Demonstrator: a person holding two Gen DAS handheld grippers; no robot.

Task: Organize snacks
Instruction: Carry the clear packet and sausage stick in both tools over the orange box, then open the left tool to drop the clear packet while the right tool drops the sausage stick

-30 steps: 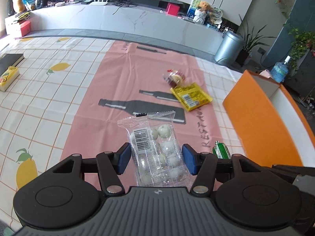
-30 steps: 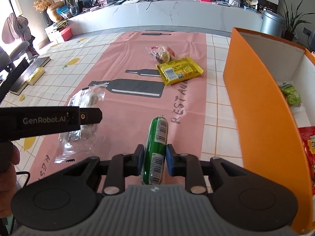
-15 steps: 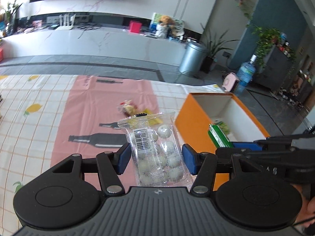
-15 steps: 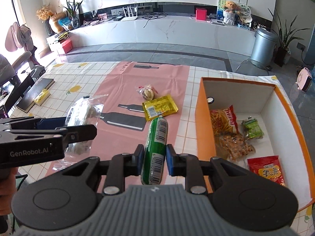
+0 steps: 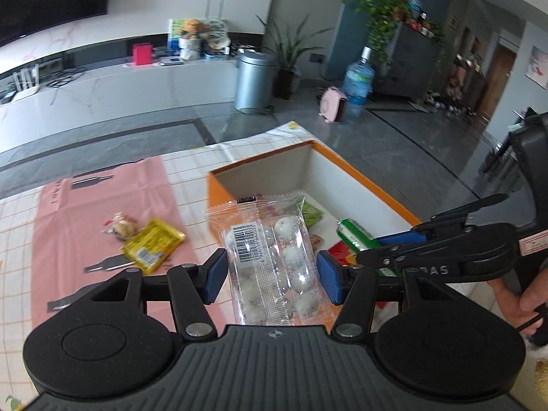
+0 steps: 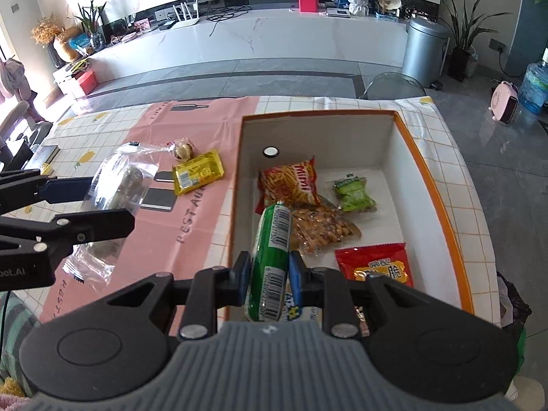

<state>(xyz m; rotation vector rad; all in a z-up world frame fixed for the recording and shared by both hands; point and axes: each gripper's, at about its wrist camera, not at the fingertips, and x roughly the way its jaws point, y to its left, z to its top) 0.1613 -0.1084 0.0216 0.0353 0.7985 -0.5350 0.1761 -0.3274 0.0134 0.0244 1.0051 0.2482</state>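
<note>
Currently: right gripper clamps green tube, long axis forward, over orange box near-left corner; left gripper, jaws wide though clear bag stays between them, short of its left wall.

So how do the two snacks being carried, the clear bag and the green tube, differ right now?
The clear bag in the left tool is flat and see-through, showing pale round pieces; the green tube in the right tool is opaque and cylindrical. The left tool's pads sit wide apart around the bag, while the right tool's pads pinch the tube closely. The tube hangs over the orange box. Both carry printed barcodes.
</note>
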